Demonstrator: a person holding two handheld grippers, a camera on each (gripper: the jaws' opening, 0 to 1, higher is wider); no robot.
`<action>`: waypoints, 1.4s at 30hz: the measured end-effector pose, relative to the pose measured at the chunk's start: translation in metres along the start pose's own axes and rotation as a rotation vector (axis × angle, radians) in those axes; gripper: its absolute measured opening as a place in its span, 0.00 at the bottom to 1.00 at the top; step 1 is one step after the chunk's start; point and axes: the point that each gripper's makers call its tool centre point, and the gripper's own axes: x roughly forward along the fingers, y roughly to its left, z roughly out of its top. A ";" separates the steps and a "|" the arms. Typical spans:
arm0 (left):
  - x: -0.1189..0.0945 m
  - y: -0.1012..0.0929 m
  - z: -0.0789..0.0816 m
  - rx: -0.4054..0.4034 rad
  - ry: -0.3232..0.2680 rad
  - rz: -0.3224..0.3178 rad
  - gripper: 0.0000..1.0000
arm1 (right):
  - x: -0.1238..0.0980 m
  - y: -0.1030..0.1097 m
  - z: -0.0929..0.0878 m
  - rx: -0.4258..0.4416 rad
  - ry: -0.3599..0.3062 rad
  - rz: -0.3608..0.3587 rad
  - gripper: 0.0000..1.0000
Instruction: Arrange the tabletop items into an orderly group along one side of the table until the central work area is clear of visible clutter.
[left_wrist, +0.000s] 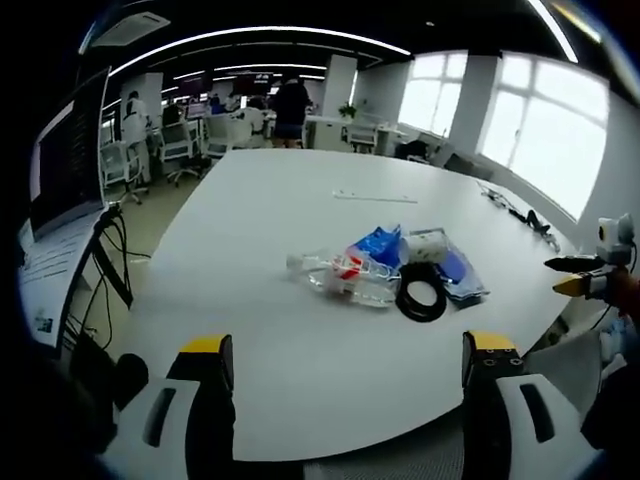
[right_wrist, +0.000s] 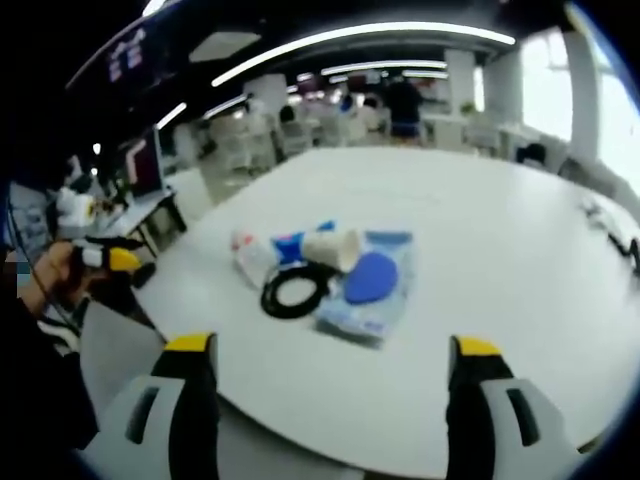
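Observation:
A small heap of items lies mid-table. In the left gripper view it holds a clear plastic bottle (left_wrist: 335, 275) lying on its side, a blue bag (left_wrist: 379, 244), a white cup (left_wrist: 426, 245), a black ring (left_wrist: 421, 299) and a flat blue pack (left_wrist: 461, 273). My left gripper (left_wrist: 348, 350) is open, short of the heap, with nothing between its jaws. The right gripper view shows the same bottle (right_wrist: 249, 258), cup (right_wrist: 333, 248), black ring (right_wrist: 294, 290), a blue disc (right_wrist: 370, 277) and the blue pack (right_wrist: 368, 309). My right gripper (right_wrist: 333, 352) is open and holds nothing.
The white table (left_wrist: 280, 200) is round-edged. A thin strip (left_wrist: 375, 197) and dark cables (left_wrist: 520, 214) lie toward its far and right sides. A laptop on a stand (left_wrist: 62, 170) is off the left edge. Office chairs and people are at the back.

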 end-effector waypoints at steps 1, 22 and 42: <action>0.000 0.001 -0.001 -0.002 0.002 0.002 0.94 | 0.000 0.000 0.000 0.001 0.001 0.002 0.93; 0.002 -0.009 0.006 0.007 -0.002 -0.032 0.93 | 0.001 0.001 0.001 -0.026 -0.013 0.013 0.93; 0.006 -0.010 0.013 0.073 -0.024 -0.045 0.97 | 0.021 0.034 0.013 -0.084 -0.002 0.081 0.93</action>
